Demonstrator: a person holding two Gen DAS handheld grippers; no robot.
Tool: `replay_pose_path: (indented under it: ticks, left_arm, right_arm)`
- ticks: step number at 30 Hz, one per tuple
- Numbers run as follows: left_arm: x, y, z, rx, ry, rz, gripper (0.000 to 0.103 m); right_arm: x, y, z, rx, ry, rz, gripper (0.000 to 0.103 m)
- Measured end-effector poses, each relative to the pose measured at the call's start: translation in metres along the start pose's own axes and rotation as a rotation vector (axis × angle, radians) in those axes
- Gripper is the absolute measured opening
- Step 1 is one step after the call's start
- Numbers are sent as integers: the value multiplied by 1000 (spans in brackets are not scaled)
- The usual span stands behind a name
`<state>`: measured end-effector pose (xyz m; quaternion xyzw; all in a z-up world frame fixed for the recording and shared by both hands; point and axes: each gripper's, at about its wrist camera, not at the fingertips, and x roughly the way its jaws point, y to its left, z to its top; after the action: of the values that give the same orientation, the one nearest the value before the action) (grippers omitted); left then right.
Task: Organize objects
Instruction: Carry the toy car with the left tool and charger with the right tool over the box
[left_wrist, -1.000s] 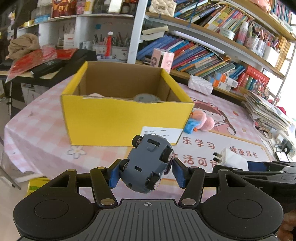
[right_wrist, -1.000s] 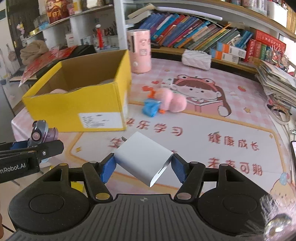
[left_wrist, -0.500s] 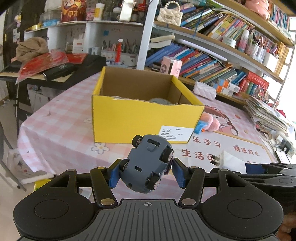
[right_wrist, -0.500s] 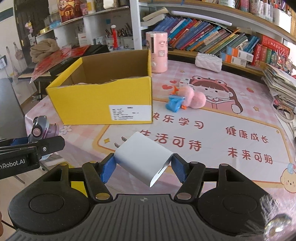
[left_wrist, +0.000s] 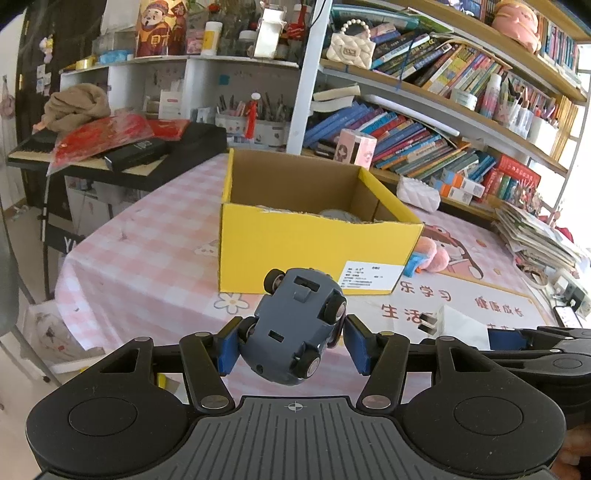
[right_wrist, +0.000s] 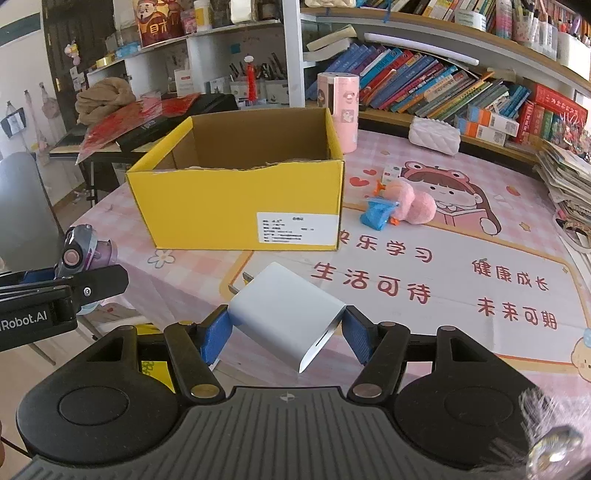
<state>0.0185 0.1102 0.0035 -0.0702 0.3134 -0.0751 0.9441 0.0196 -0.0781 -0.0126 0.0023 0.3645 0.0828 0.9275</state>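
Note:
My left gripper (left_wrist: 291, 347) is shut on a grey-blue toy car (left_wrist: 295, 325), held upside down with its wheels up, above the near edge of the pink checked table. My right gripper (right_wrist: 284, 338) is shut on a white plug charger (right_wrist: 286, 314), its prongs pointing left. An open yellow cardboard box (left_wrist: 310, 251) (right_wrist: 240, 199) stands ahead on the table, with something grey inside. The left gripper and the car show at the left edge of the right wrist view; the charger (left_wrist: 458, 325) shows at the right of the left wrist view.
A pink plush toy (right_wrist: 410, 201) and a small blue toy (right_wrist: 378, 214) lie right of the box. A pink cylinder (right_wrist: 340, 110) stands behind it. Bookshelves (right_wrist: 443, 88) line the back; stacked papers (right_wrist: 569, 177) sit at the right. A keyboard stand (left_wrist: 110, 158) is at the left.
Both grippers have drawn back from the yellow box, which now looks smaller and farther off. Each still holds its object the same way.

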Motion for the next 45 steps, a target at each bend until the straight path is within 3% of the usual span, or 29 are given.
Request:
replay_pose_path:
  ticks: [18, 35, 45]
  left_arm:
    - [7, -6, 31, 25, -70, -28, 57]
    - [62, -18, 82, -2, -118, 61, 57]
    - [108, -23, 96, -18, -81, 139, 57]
  right_arm:
    - [-2, 1, 27, -38, -62, -24, 63]
    - [48, -25, 100, -76, -109, 52, 63]
    - [97, -39, 139, -137, -112, 83, 63]
